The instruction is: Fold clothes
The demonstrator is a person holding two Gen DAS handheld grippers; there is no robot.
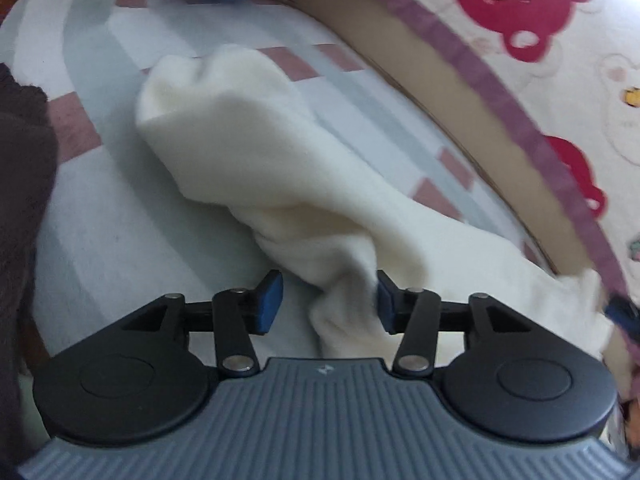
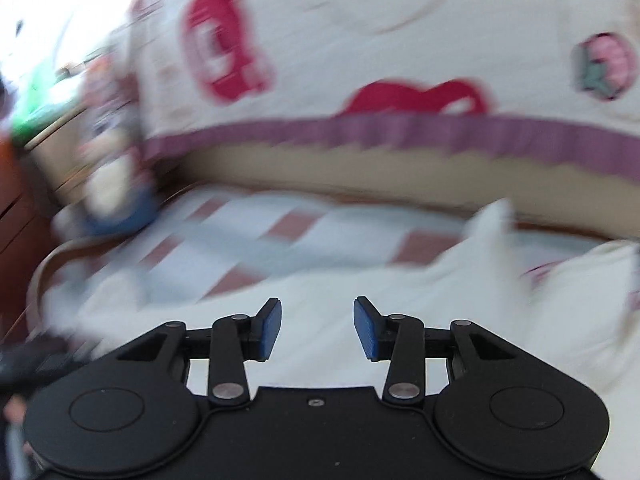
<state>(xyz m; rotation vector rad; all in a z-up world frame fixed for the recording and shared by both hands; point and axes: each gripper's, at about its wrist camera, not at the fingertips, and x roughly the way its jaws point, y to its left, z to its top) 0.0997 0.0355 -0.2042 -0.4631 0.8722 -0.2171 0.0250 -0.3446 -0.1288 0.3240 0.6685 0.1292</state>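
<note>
At the far left of the left wrist view a dark brown cloth (image 1: 24, 152) hangs in at the frame's edge, off the white garment. Right of it lies the bed (image 1: 80, 208), spread with a pale sheet checked in grey and dusty pink.

The white fleece garment (image 1: 248, 152) lies on that sheet in a long, twisted roll. Its long axis runs from a blunt end up and left, away from the camera, down and right to a narrow wrung neck at the left hand-held gripper (image 1: 326, 300). That gripper's jaws stand partly open. The neck passes between the blue pads (image 1: 268, 300): it brushes the right one and clears the left, so nothing is pinched.

Farther right the garment spreads into a wider mass toward a cartoon-bear blanket with a purple border (image 1: 560, 40).

In the blurred right wrist view, the right hand-held gripper (image 2: 317, 328) is also partly open, with nothing between its pads. It hovers over white cloth (image 2: 340, 280), probably the same garment.

The left gripper is clearly the nearer one, already astride the neck. I judge the next move turns on closing there and drawing along the roll's axis to untwist it.
</note>
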